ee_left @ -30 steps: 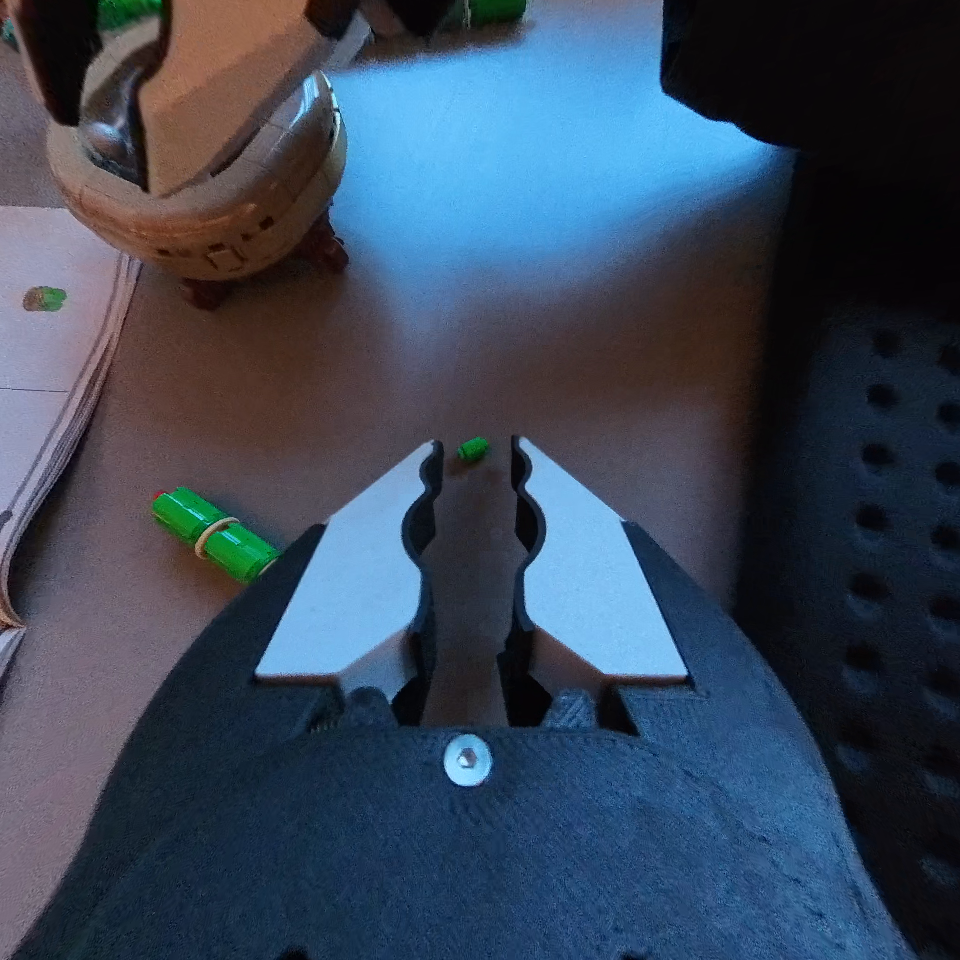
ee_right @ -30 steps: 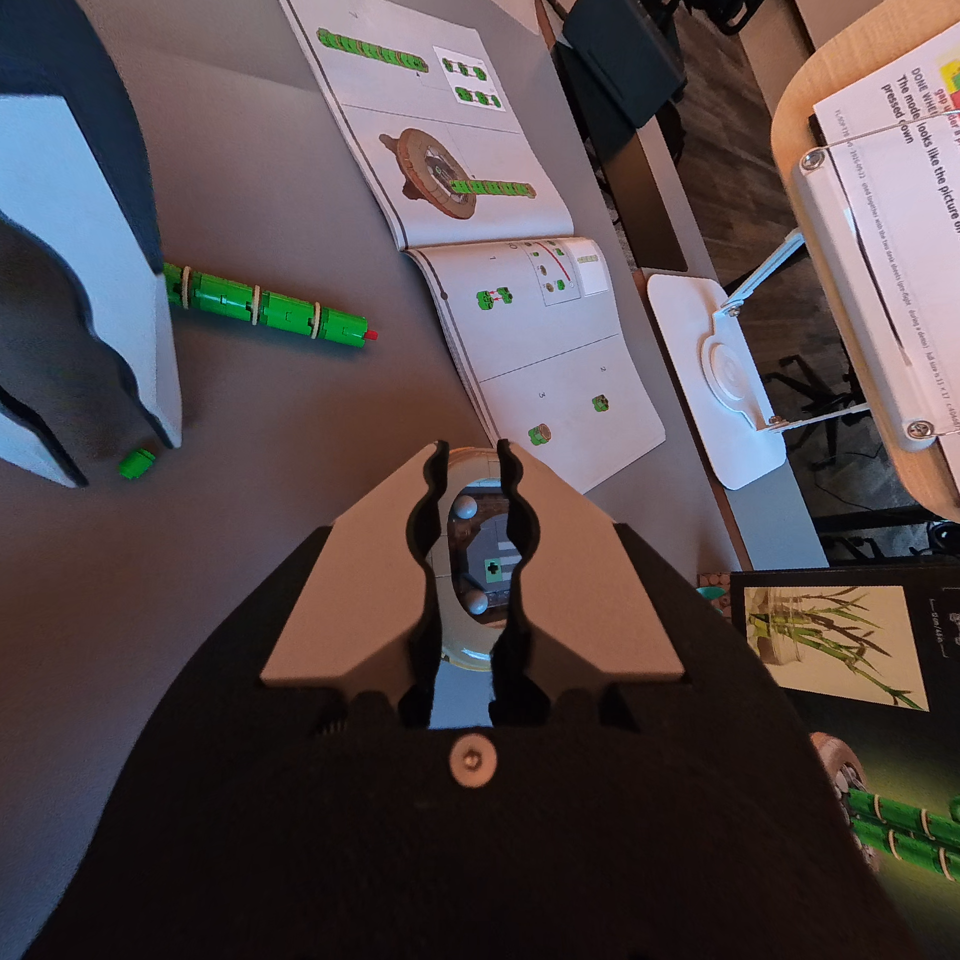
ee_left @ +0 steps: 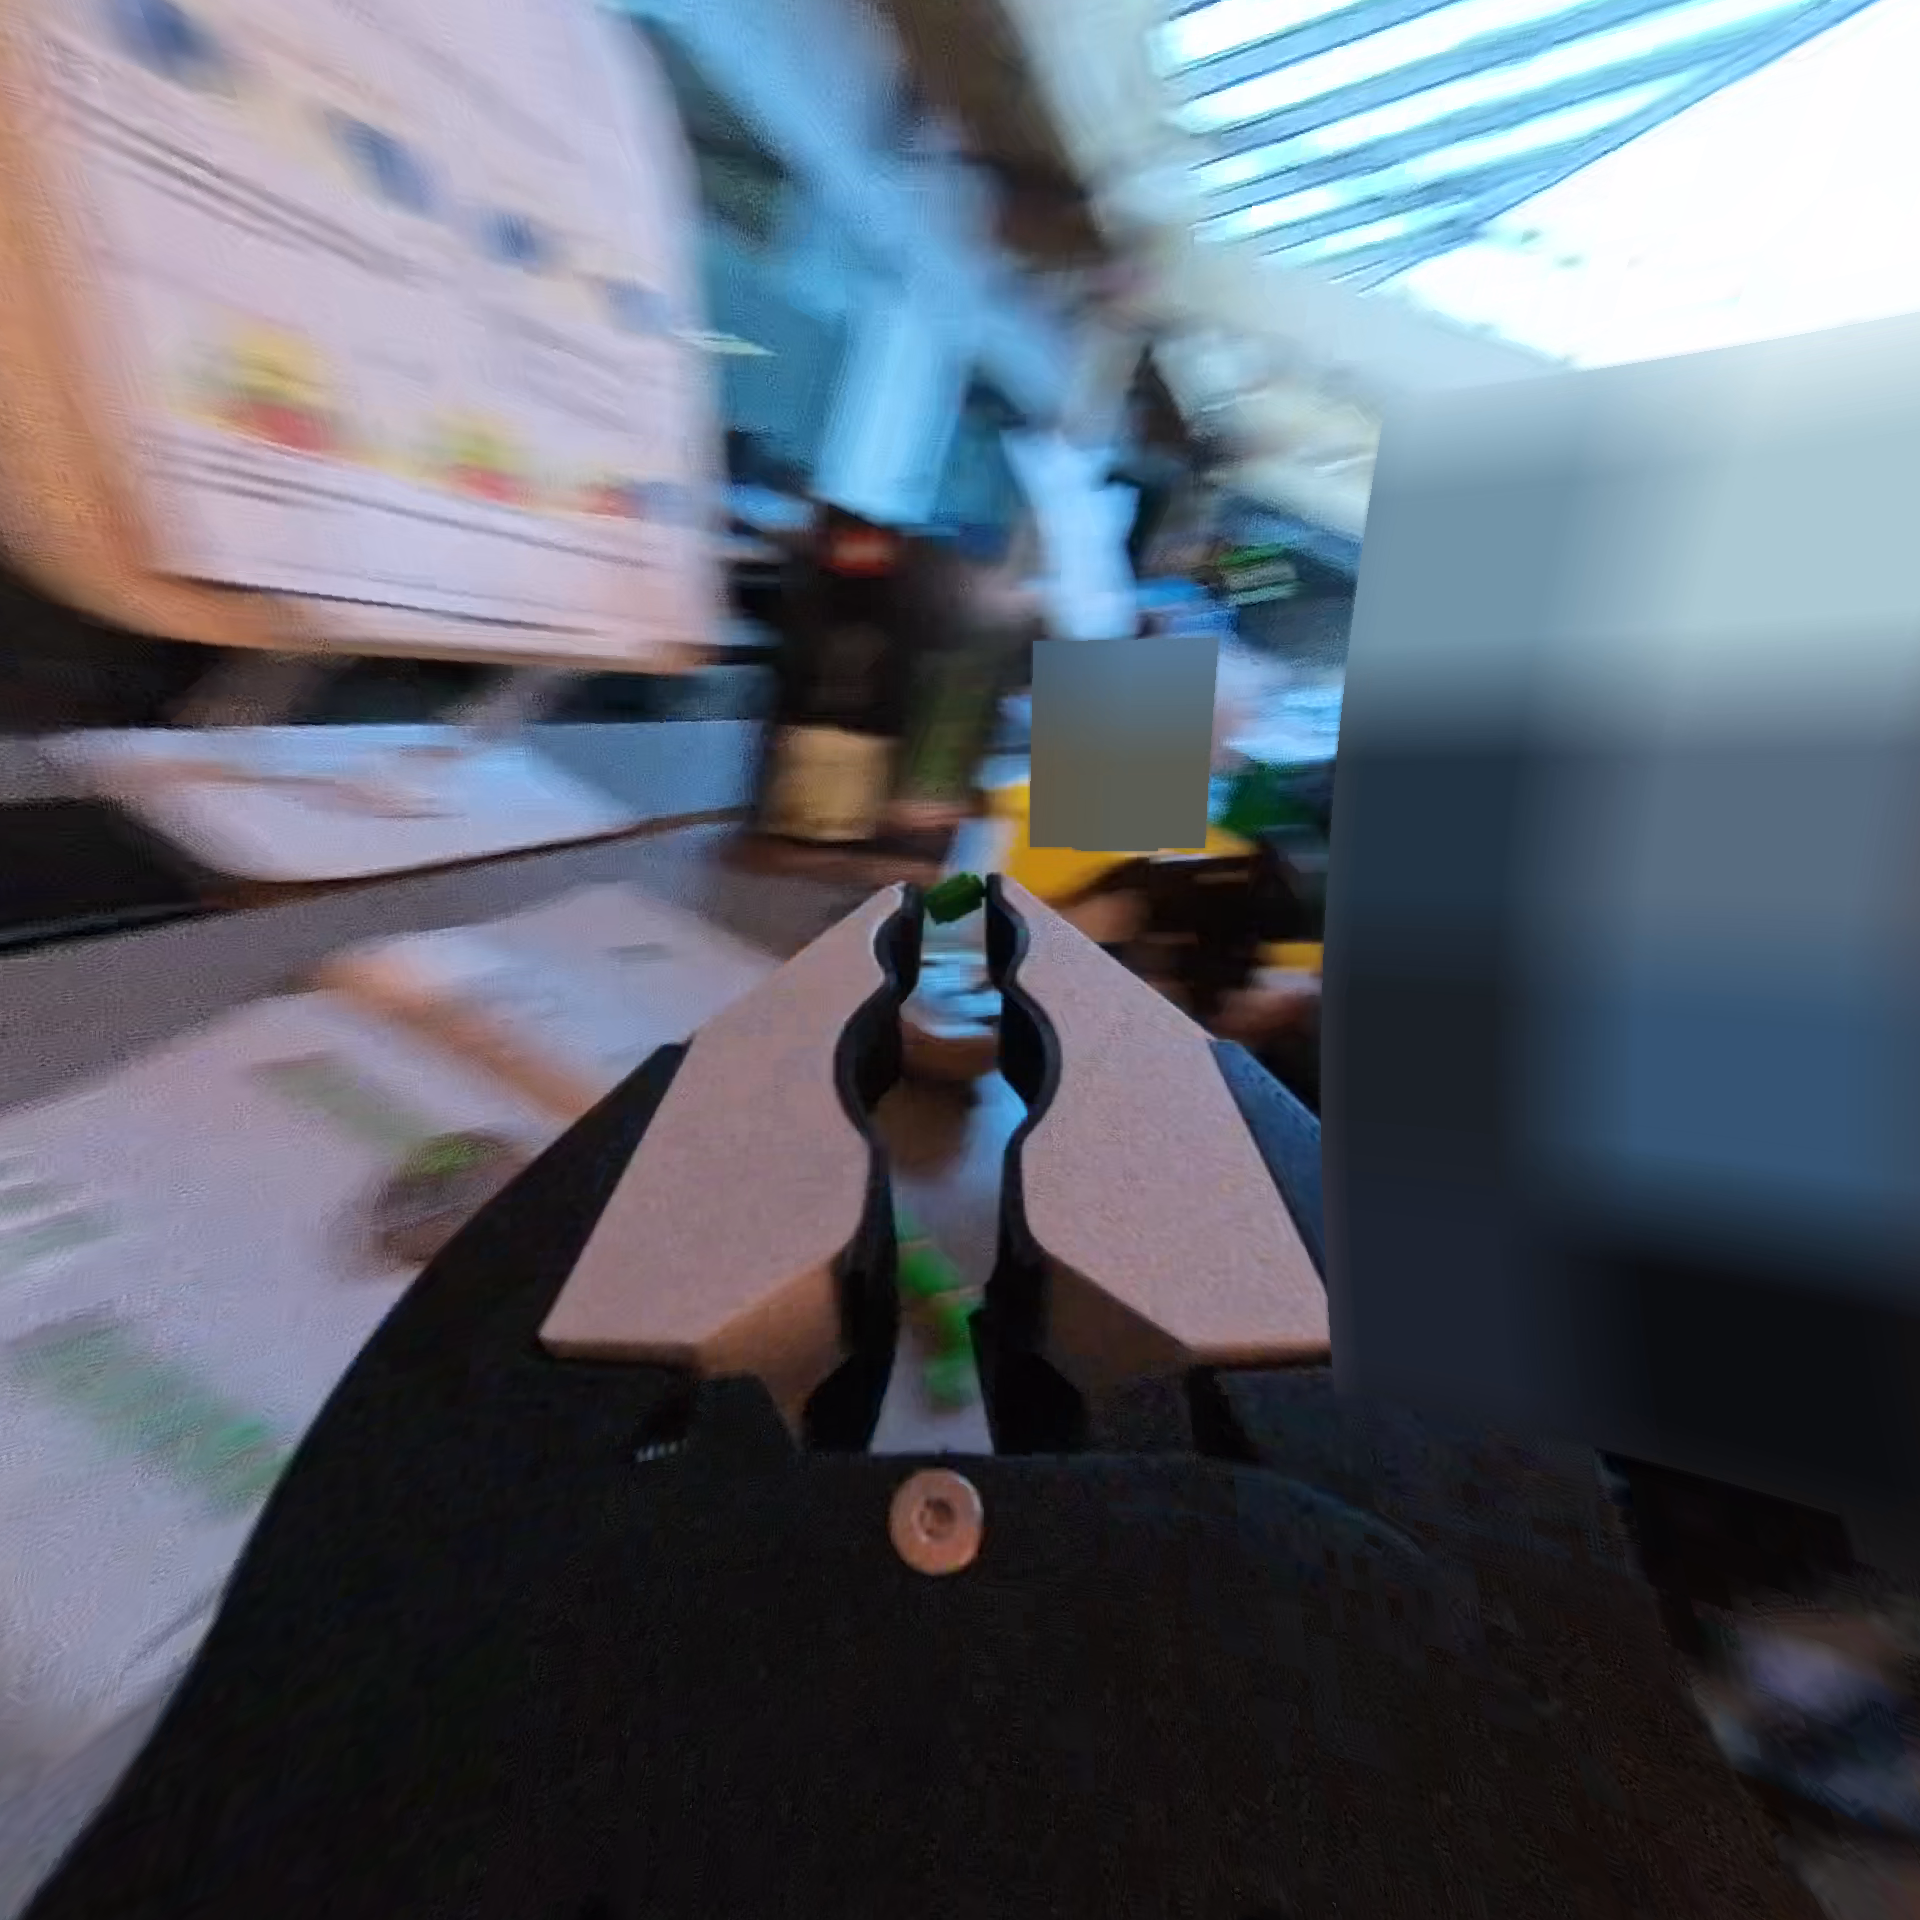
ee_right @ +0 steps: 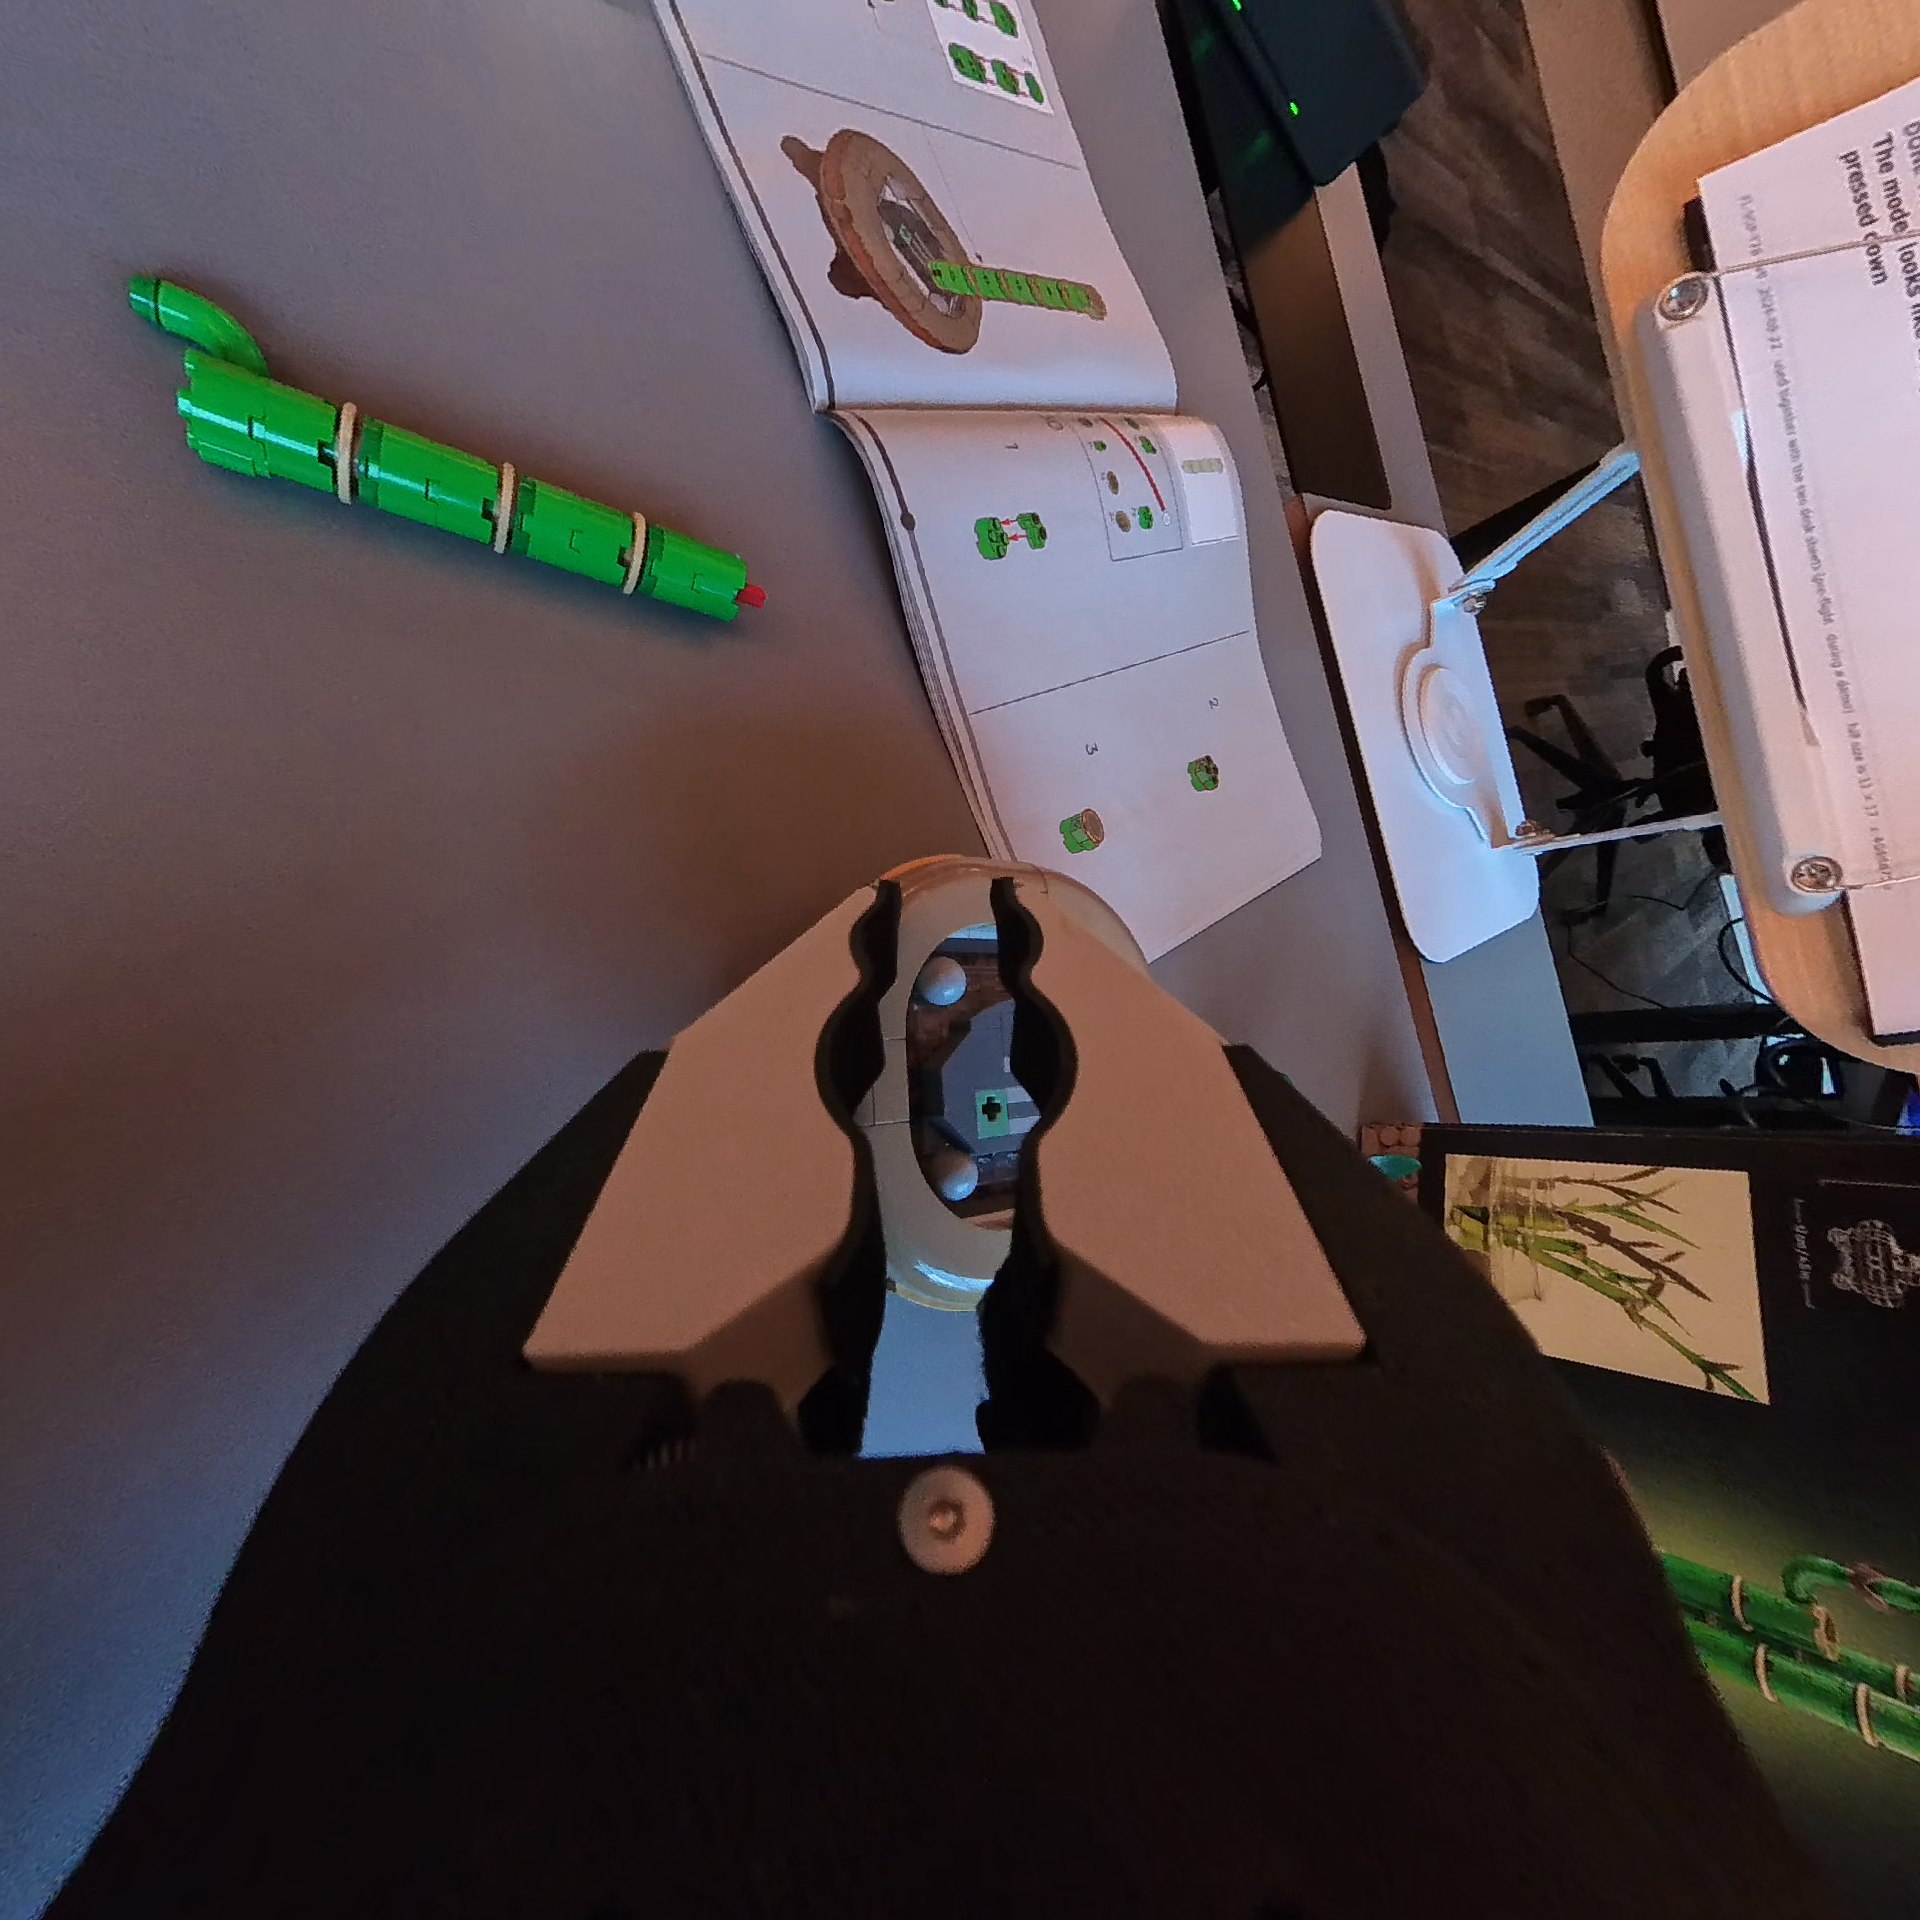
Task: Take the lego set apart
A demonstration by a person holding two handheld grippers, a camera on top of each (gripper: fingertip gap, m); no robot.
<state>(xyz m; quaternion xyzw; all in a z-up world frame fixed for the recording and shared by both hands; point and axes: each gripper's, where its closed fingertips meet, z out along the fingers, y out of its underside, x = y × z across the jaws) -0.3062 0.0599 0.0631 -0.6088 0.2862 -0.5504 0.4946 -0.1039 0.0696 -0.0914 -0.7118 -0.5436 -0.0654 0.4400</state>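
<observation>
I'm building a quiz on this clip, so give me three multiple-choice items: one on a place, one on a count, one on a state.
1. Where does the long green stalk lie?
A. on the booklet
B. on the bare table, left of the booklet
C. inside the pot

2. How many pale rings band it?
A. one
B. three
C. six

3. What does the left hand-held gripper hold?
A. nothing
B. the booklet
C. a small green piece

B: it lies on the table, clear of the open booklet.
B: three rings show along it.
C: the small green piece sits pinched at its tips.
</observation>
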